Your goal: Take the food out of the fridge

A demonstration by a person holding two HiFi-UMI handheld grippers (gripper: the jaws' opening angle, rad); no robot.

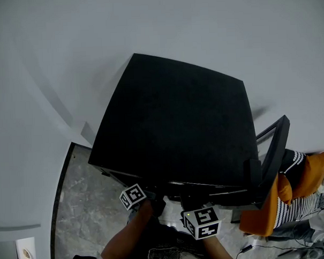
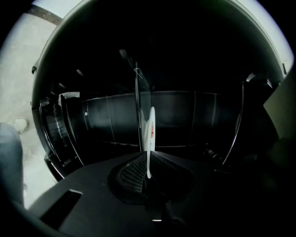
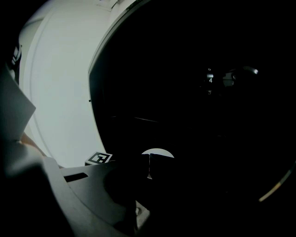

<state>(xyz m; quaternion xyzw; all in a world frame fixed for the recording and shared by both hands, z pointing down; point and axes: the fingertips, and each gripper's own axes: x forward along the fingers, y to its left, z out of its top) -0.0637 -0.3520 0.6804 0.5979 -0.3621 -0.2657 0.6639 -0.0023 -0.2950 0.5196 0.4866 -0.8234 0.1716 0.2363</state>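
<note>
**Pale wall, black fridge: food gripped, not yet out**

Pale wall (image 1: 67, 39) and a mottled stone floor (image 1: 84, 199) frame a small black fridge (image 1: 177, 120). Its door (image 1: 275, 148) is swung open at the right.

Within the fridge mouth, a thin white disc (image 2: 151, 125) with a red mark stands edge-on; I take it for the food. The left claw (image 2: 149, 155) has its jaws pressed onto the disc's near edge. Just left of the disc in that view runs a glass shelf (image 2: 137, 111), also edge-on, so the claw seems turned on its side. The right claw (image 3: 149, 162) is pinched to a hairline slit with nothing in it. A white half-round beyond its tips is likely the same disc, and a numbered dial (image 3: 210, 79) sits far in on the right.

By my reading, the door is open and the grasp is made. What is left is to draw the disc out past the front lip and set it down. Dark liner walls surround the disc in the left gripper view, so it has not cleared the cabinet.

The shelf edge close beside the disc looks like the tightest spot. The two claws are near each other at the opening. The door and an orange and striped cloth (image 1: 304, 184) crowd the right, so the near left offers the freer way out.
</note>
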